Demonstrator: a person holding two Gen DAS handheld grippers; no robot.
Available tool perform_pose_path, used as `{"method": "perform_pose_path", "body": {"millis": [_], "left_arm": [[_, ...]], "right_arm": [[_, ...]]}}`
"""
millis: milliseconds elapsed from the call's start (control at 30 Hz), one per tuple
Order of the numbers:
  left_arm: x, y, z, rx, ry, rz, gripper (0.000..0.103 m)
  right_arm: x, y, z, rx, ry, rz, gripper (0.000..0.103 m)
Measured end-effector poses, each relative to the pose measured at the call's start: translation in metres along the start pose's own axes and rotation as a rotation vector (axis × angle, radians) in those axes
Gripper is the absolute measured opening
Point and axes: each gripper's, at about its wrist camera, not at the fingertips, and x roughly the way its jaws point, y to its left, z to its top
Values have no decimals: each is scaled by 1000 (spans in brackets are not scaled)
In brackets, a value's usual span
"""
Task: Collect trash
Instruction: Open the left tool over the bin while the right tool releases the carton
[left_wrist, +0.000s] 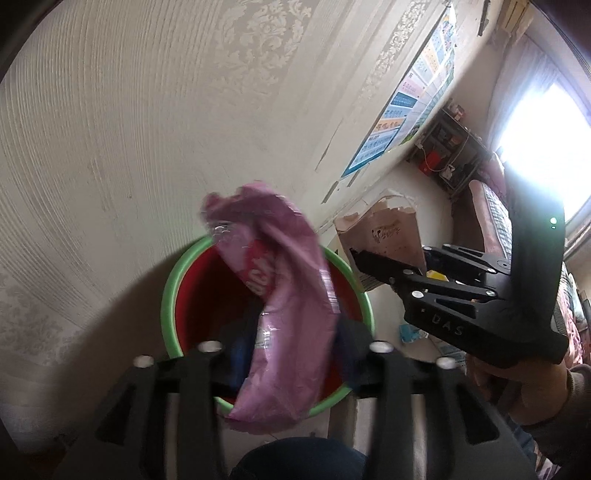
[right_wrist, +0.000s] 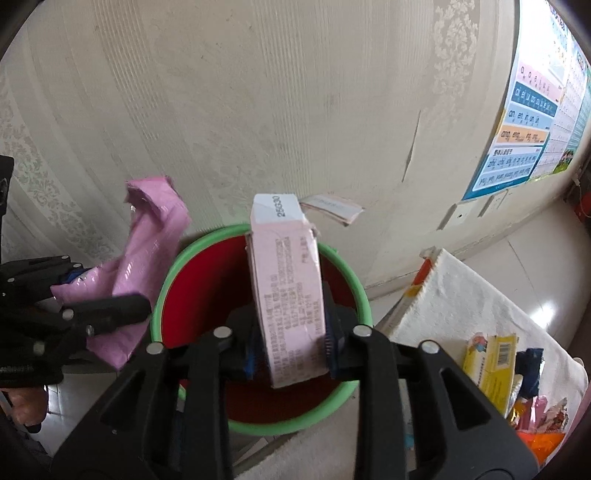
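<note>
Left wrist view looks down past the left claw (left_wrist: 291, 354), which is clamped on a crumpled pink plastic wrapper (left_wrist: 280, 295) held over a red bin with a green rim (left_wrist: 170, 295). Right wrist view shows the right claw (right_wrist: 291, 343) squeezed tight on a pale pink carton (right_wrist: 288, 288), printed with small text, that stands upright above the same bin (right_wrist: 159, 295). Both pieces of trash hang over the red opening, neither yet inside — the wrapper sits toward the bin's left side, partly past the rim as the right camera sees it.

More litter waits on a white towel (right_wrist: 461, 302) to the right: a yellow box (right_wrist: 491, 365) and some bright packets whose kind I cannot tell.

Risks from here, as I judge them: the wrapper is light and floppy, so on release it may cling to a pad or drift outside the rim. The carton is tall — let go at an angle it could strike the rim and tip out onto the floor. The two claws are also close together, so a hasty move might knock one against the other.
</note>
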Motion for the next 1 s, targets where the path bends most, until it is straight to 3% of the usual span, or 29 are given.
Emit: {"method": "perform_pose_path", "body": {"millis": [167, 367, 567, 1000], "left_arm": [[3, 7, -9, -10, 10, 26, 77], [1, 11, -27, -29, 23, 42, 85], [-10, 0, -35, 3, 13, 59, 92], [-23, -81, -43, 93, -14, 67, 95]], "right_arm": [[-3, 1, 5, 15, -25, 10, 72], [-14, -1, 2, 38, -39, 9, 88], [-37, -9, -12, 68, -56, -23, 98], [-122, -50, -67, 166, -105, -139, 98]]}}
